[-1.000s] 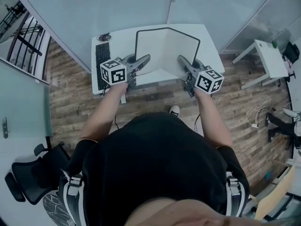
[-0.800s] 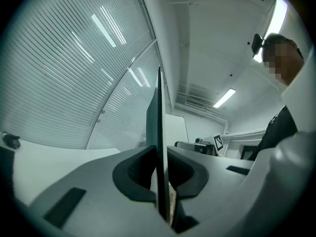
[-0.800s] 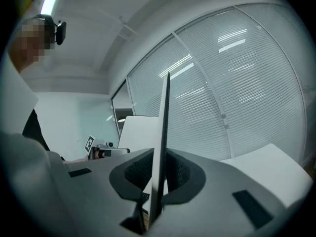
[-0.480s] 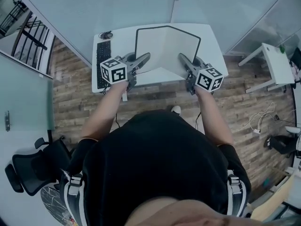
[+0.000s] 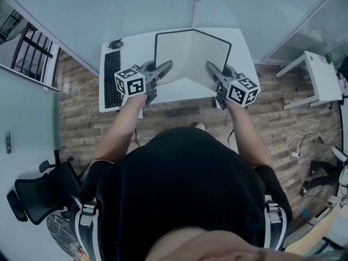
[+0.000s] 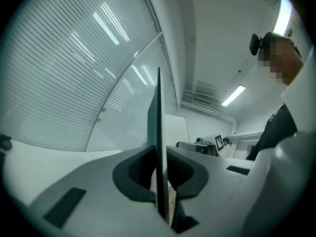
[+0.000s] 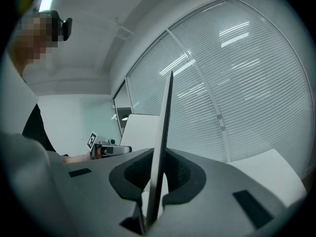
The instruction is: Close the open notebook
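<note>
The white desk (image 5: pixel 136 48) serves as the reference for all positions.

**Notebook.** The notebook (image 5: pixel 190 58) is over the middle of the desk. It is open in a shallow V, with the fold on the desk's far side and the pale inner pages facing the person. A dark border runs along its outer edge. It cannot be determined whether its lower edge touches the desk.

**Left gripper.** The left gripper (image 5: pixel 167 66) reaches in from the desk's near edge, left of centre. Its jaws are closed on the left cover (image 6: pixel 159 147), which stands upright and edge-on between the two dark pads. No gap shows between pad and cover.

**Right gripper.** The right gripper (image 5: pixel 209 67) reaches in from the desk's near edge, right of centre. Its jaws are clamped on the right cover (image 7: pixel 162 142), a thin panel that leans slightly and is pinched between both pads.

**Other items.**
- A black keyboard (image 5: pixel 111 79) lies along the desk's left end.
- A small dark object (image 5: pixel 115 43) sits at the desk's far left corner; its type cannot be identified.
- A frosted glass wall (image 5: pixel 136 4) rises directly behind the desk.
- A second small white table (image 5: pixel 321 75) stands well to the right of the desk.
- A black office chair (image 5: pixel 38 197) stands on the wooden floor (image 5: pixel 76 118), on the near side of the desk and to its left.
</note>
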Demonstrator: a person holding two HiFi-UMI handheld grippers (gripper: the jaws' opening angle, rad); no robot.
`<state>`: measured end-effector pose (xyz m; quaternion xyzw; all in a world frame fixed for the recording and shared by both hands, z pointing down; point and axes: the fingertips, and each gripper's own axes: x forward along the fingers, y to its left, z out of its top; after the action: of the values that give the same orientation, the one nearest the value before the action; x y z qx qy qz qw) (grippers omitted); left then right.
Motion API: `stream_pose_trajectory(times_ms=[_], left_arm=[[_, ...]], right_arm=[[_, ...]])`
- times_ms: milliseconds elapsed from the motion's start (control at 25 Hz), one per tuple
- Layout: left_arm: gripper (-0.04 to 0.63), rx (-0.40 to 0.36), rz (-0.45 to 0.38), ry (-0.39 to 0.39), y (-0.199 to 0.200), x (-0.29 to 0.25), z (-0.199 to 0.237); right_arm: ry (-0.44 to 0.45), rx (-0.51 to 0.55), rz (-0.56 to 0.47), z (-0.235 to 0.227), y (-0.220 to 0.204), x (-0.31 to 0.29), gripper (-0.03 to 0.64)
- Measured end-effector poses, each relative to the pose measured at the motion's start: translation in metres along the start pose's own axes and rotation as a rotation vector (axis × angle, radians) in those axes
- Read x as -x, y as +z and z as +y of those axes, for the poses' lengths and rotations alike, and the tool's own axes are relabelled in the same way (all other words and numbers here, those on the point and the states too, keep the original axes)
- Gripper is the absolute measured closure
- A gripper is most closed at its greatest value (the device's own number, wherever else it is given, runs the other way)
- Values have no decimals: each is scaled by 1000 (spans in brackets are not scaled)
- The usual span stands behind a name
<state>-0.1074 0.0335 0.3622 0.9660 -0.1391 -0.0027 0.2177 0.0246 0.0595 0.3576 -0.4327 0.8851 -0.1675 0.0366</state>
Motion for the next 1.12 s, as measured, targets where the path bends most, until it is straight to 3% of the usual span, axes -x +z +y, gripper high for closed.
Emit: stream_pose_trajectory(times_ms=[480, 1120], left_arm=[[549, 17, -4, 23, 12, -88, 25], [549, 38, -28, 92, 31, -160, 64]], right_arm=[[33, -11, 15, -89, 27, 7, 551], [120, -25, 47, -178, 55, -13, 551]])
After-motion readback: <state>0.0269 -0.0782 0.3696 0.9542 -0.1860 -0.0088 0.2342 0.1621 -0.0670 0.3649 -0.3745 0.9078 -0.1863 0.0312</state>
